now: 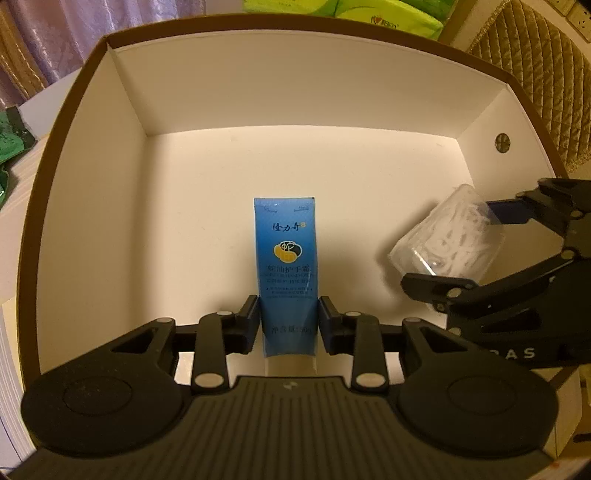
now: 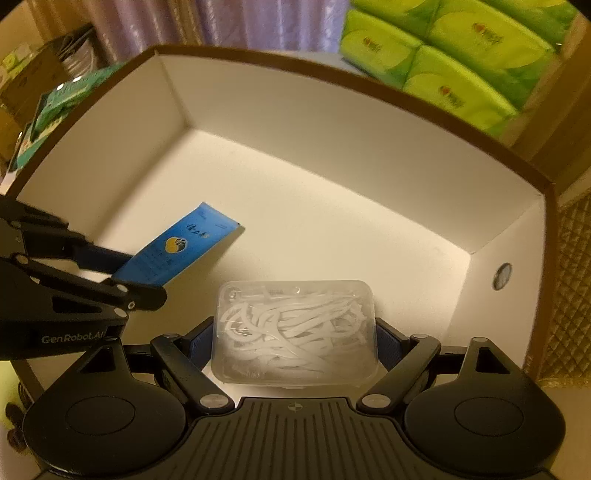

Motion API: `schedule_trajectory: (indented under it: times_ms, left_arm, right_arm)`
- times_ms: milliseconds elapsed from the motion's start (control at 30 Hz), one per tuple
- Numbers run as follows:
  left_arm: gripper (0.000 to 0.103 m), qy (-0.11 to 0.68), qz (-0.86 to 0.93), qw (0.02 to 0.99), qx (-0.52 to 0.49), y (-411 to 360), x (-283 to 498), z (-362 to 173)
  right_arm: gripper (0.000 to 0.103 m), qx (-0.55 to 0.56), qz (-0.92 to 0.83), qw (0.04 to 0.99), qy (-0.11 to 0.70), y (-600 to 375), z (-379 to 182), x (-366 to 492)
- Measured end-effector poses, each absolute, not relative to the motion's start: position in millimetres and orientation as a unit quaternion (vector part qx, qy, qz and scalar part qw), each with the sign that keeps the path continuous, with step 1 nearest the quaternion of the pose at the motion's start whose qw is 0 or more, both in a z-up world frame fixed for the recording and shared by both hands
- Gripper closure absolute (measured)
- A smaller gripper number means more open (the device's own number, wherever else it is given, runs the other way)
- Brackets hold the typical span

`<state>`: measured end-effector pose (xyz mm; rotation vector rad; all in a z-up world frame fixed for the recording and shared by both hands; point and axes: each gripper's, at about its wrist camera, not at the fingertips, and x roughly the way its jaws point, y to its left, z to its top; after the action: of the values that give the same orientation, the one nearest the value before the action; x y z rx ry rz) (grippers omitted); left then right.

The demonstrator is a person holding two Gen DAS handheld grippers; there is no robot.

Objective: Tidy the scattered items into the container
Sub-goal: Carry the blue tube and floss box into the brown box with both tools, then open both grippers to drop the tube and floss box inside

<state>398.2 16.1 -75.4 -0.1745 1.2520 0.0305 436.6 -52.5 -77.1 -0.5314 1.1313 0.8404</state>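
Observation:
A blue hand-cream tube point(image 1: 286, 266) hangs over the white floor of a brown-rimmed box point(image 1: 288, 92), and my left gripper point(image 1: 289, 319) is shut on its lower end. The same tube point(image 2: 177, 249) shows at the left of the right wrist view, with the left gripper point(image 2: 122, 275) clamped on it. My right gripper point(image 2: 295, 343) is shut on a clear plastic case of white floss picks point(image 2: 293, 330), held inside the box point(image 2: 332, 122). In the left wrist view that case point(image 1: 448, 236) sits at the right in the right gripper point(image 1: 469, 247).
Green tissue packs point(image 2: 443, 55) stand behind the box. A quilted chair back point(image 1: 535, 74) rises at the right, and green packets point(image 1: 9, 144) lie left of the box. A round hole point(image 1: 502, 143) pierces the box's right wall. Curtains point(image 2: 258, 22) hang at the back.

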Motion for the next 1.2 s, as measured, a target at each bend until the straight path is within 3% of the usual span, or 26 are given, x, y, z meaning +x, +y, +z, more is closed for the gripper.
schedule_trajectory:
  times_ms: [133,367,633,1200]
  left_arm:
    - [0.055,0.584,0.024,0.810,-0.056,14,396,-71]
    - [0.043,0.583,0.034,0.810,-0.056,21,385,-67]
    - [0.026,0.567,0.039,0.821,-0.052,20,383,-52]
    - [0.021,0.515,0.029,0.855,-0.053,4,349,2]
  right_arm:
    - [0.020,-0.240,0.382,0.728,0.515,-53,-77,437]
    - [0.008,-0.239,0.389,0.736,0.500,-55,-70,433]
    - [0.004,-0.215,0.393,0.749,0.488,-68,-54,426]
    - [0.002,-0.171,0.396,0.788,0.440,-100,1,392]
